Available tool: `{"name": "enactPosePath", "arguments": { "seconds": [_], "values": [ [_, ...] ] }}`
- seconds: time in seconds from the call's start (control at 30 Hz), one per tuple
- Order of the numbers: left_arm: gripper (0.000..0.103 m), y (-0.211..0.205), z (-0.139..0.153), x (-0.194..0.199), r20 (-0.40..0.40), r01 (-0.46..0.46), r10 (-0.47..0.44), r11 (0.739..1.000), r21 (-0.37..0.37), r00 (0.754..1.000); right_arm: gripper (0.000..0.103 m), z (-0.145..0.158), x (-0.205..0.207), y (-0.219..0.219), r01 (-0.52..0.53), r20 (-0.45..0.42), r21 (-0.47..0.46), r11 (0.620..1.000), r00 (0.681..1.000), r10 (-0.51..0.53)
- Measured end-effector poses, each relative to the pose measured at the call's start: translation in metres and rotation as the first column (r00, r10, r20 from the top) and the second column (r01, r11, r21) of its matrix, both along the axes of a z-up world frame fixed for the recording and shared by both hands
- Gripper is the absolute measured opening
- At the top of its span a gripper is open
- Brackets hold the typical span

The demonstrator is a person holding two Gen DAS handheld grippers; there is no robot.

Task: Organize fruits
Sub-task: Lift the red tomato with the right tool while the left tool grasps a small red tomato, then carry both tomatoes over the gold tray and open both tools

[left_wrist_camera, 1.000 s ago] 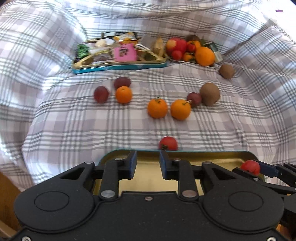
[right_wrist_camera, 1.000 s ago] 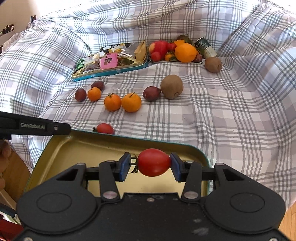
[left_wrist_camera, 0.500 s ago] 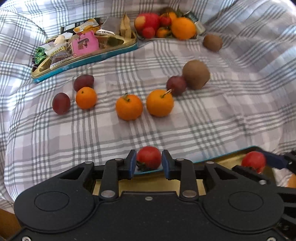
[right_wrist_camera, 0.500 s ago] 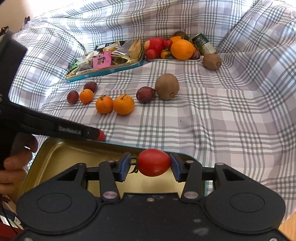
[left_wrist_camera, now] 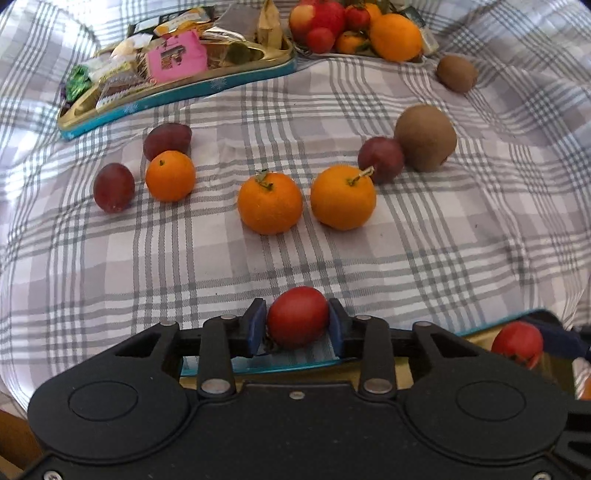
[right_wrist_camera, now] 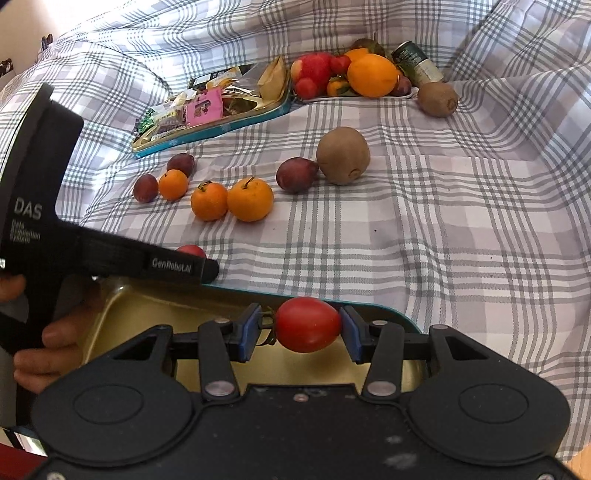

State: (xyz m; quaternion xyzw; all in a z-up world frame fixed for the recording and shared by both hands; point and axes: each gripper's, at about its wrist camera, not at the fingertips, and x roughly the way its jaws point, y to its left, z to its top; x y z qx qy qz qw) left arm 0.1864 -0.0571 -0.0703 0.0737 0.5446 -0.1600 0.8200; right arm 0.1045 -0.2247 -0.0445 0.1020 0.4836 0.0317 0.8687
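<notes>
My left gripper [left_wrist_camera: 297,325] has its blue pads against both sides of a red tomato [left_wrist_camera: 297,316] lying on the checked cloth just past the rim of the gold tray [left_wrist_camera: 258,365]. My right gripper [right_wrist_camera: 302,328] is shut on a second red tomato [right_wrist_camera: 307,324] and holds it above the gold tray [right_wrist_camera: 147,314]. That tomato also shows in the left wrist view [left_wrist_camera: 517,341]. Several oranges [left_wrist_camera: 269,202], plums [left_wrist_camera: 113,186] and two kiwis [left_wrist_camera: 424,137] lie on the cloth further out.
A teal tin of snack packets [left_wrist_camera: 177,70] and a plate piled with fruit [left_wrist_camera: 354,29] stand at the back. A green can [right_wrist_camera: 417,62] lies beside the plate. The cloth rises in folds on both sides.
My left gripper moved forward off the tray to the tomato on the cloth and closed its pads onto it. My right gripper kept its tomato over the tray.
</notes>
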Motion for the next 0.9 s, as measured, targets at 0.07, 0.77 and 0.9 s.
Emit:
{"name": "enactPosePath", "arguments": {
  "seconds": [0.07,0.77,0.9],
  "values": [
    [0.041,0.003,0.002,0.001,-0.008,-0.024,0.024,0.999,-0.021,1.000,0.049,0.002,-0.001,0.001,-0.002,0.004,-0.002,1.000,1.000,0.002],
    [0.042,0.056,0.069,-0.087,0.088,-0.123,0.130,0.989,-0.084,0.988,0.049,0.039,-0.069,0.014,-0.012,0.128,-0.059,0.998,0.992,0.020],
    [0.042,0.064,0.060,-0.108,0.054,-0.172,0.177,0.981,-0.093,0.983,0.049,0.042,-0.084,0.016,-0.002,0.139,-0.048,0.999,0.990,0.009]
  ]
}}
